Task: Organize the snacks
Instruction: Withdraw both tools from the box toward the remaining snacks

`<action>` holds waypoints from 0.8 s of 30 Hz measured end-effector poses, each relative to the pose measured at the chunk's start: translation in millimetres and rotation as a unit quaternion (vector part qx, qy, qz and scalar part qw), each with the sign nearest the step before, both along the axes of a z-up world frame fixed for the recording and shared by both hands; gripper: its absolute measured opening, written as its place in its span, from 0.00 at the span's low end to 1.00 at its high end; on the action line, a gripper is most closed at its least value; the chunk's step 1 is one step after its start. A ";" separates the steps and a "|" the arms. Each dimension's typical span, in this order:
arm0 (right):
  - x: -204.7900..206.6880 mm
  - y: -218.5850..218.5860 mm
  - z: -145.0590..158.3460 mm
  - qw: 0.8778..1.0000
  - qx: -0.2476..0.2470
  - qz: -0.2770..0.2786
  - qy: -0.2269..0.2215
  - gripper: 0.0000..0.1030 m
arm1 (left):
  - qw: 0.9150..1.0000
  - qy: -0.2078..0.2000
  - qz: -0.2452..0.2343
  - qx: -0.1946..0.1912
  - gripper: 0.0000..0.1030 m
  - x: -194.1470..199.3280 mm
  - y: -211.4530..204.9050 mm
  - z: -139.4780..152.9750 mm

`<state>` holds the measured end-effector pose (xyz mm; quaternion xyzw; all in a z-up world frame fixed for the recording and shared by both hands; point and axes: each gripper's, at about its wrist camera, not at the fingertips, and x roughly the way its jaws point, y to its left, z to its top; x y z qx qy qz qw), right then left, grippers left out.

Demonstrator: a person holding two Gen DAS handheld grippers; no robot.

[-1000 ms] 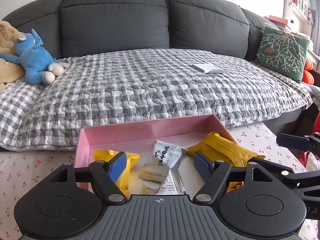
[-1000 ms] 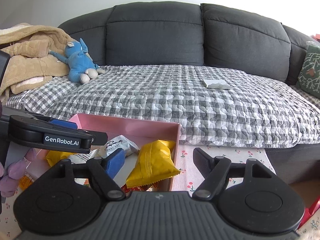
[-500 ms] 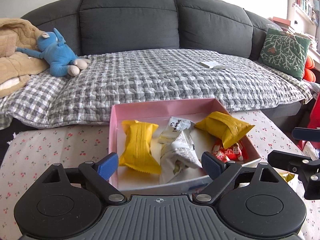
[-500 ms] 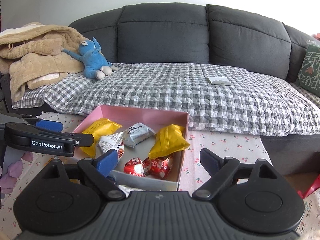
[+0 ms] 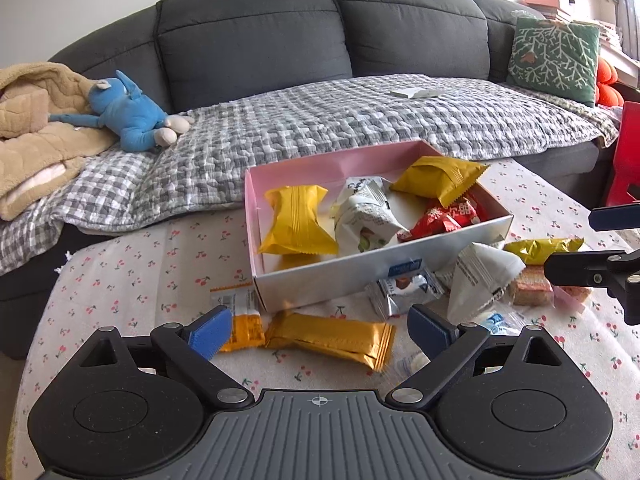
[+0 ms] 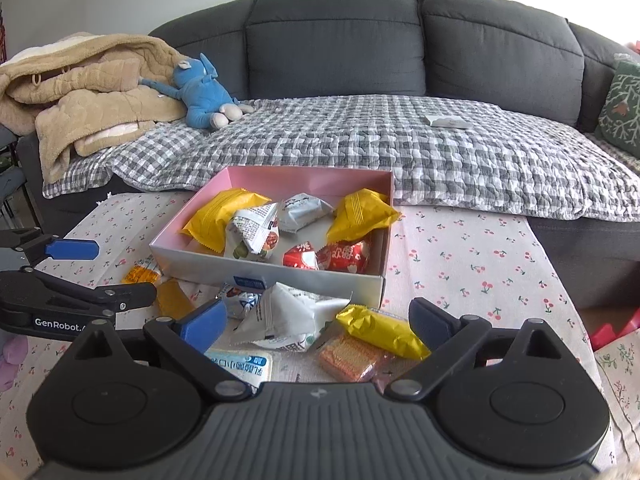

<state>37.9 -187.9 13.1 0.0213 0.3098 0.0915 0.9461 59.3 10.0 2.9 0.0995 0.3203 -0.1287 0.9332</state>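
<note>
A pink-lined box on the cherry-print table holds two yellow packets, white packets and red candies. In front of it lie loose snacks: an orange bar, a small orange packet, a silver packet, a white pouch, a yellow bar and a wafer. My left gripper is open and empty above the orange bar. My right gripper is open and empty above the white pouch.
A grey sofa with a checked blanket stands behind the table. A blue plush toy, a beige jacket, a green cushion and a small white box lie on it. A red object stands at the right.
Both grippers have drawn back from the box and risen. The loose snacks in front of the box have come into view. Both stay open and empty.
</note>
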 end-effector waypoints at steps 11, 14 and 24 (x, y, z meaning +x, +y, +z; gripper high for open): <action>-24.4 -10.5 -25.9 1.000 -0.015 0.005 0.021 0.95 | 0.996 0.019 -0.084 0.000 0.93 -15.0 -22.1 -29.7; -24.7 -17.7 -30.7 0.999 -0.016 -0.003 0.028 0.95 | 0.994 0.021 -0.110 -0.001 0.93 -13.8 -31.5 -36.2; -20.7 -38.6 -43.0 0.998 -0.027 -0.023 0.045 0.88 | 0.984 0.021 -0.175 -0.012 0.85 -12.7 -55.7 -46.6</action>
